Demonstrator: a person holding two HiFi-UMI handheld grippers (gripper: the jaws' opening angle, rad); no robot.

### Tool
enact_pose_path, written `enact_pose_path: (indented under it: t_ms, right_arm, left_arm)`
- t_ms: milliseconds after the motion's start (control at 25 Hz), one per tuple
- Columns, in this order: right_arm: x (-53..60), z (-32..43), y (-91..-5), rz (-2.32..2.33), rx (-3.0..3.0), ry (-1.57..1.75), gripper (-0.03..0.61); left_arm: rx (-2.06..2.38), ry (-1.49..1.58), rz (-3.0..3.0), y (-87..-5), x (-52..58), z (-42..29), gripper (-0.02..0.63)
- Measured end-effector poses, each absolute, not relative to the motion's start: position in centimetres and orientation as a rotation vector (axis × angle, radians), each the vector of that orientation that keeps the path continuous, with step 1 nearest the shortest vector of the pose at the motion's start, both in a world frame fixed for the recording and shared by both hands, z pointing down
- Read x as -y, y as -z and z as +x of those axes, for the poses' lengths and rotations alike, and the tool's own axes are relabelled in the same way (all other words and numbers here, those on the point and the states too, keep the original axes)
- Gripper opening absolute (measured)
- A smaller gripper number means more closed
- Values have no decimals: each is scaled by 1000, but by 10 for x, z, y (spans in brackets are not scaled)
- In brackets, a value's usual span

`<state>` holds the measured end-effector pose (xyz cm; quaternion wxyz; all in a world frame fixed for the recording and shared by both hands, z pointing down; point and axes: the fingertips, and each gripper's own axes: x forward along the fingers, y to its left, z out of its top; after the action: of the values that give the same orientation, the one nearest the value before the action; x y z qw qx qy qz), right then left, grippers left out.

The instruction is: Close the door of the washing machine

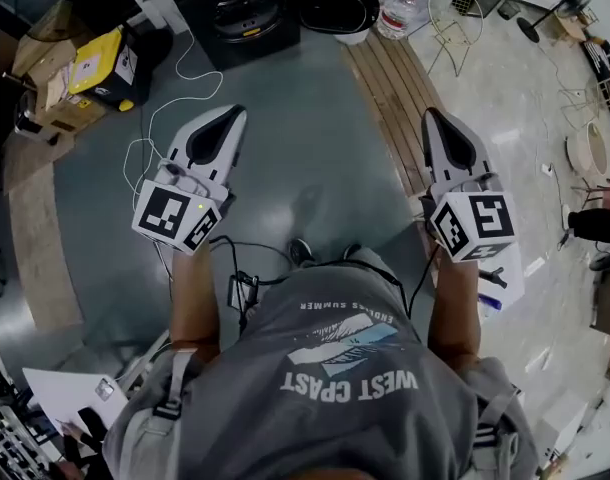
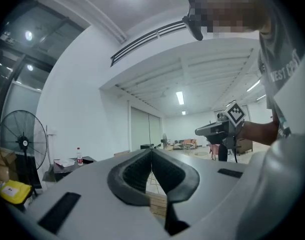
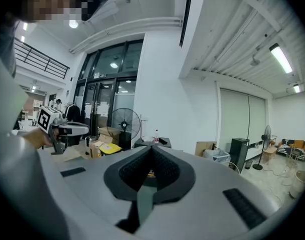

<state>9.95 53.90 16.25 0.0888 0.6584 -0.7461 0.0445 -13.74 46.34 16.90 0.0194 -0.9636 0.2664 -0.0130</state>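
The person stood well short of the washing machine (image 1: 247, 13), its round door (image 1: 337, 3) apparently swung open beside it, so left gripper (image 1: 233, 114) and right gripper (image 1: 431, 116) simply waited, jaws together, empty.

Yellow box (image 1: 98, 61), wooden slats (image 1: 393, 98), water bottle (image 1: 397, 13) — and a standing fan (image 3: 124, 126).
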Motion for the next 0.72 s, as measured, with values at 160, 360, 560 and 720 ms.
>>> enact_pose_path:
  t_ms: [160, 360, 560, 720]
  right_arm:
    - [-532, 96, -162, 1968, 2235, -146, 28]
    - [-519, 98, -163, 1972, 2236, -157, 28]
    - [-501, 103, -170, 1956, 2255, -169, 27]
    - [-482, 107, -170, 1928, 2285, -174, 28]
  left_arm:
    - [-826, 36, -2998, -170, -458, -141, 17]
    - [-844, 53, -3004, -175, -450, -145, 18]
    - [-886, 69, -2993, -179, -440, -146, 18]
    - [-928, 82, -2981, -178, -428, -145, 17]
